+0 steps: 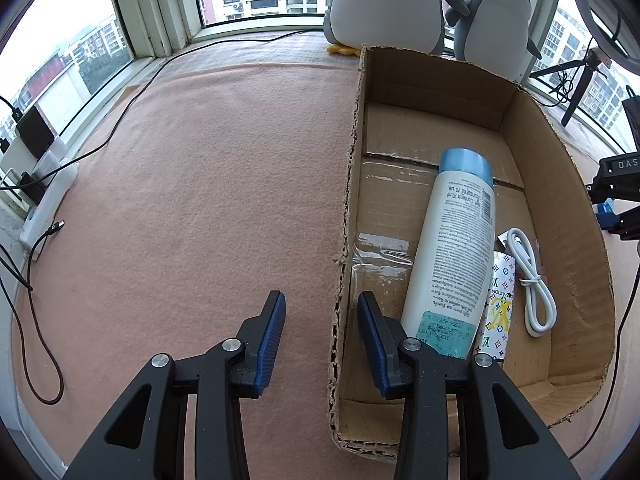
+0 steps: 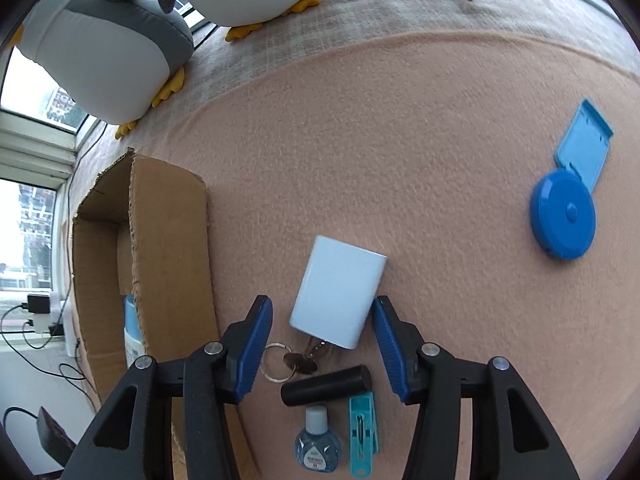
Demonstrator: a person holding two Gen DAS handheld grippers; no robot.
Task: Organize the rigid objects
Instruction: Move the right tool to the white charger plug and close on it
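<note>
Lying flat on the pink bench (image 2: 400, 140), the pale blue box (image 2: 338, 296) sits just ahead of the right gripper (image 2: 322, 344), jaws spread, empty. The left gripper (image 1: 322, 344), likewise released, straddles the cardboard box's (image 1: 560, 184) torn wall; a bottle (image 1: 452, 256) lies inside.

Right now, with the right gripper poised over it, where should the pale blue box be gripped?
Across its two long sides, near the middle, coming straight down from above. The pale blue box lies flat on the blanket, its long axis already lined up between the open jaws of the right gripper.
</note>
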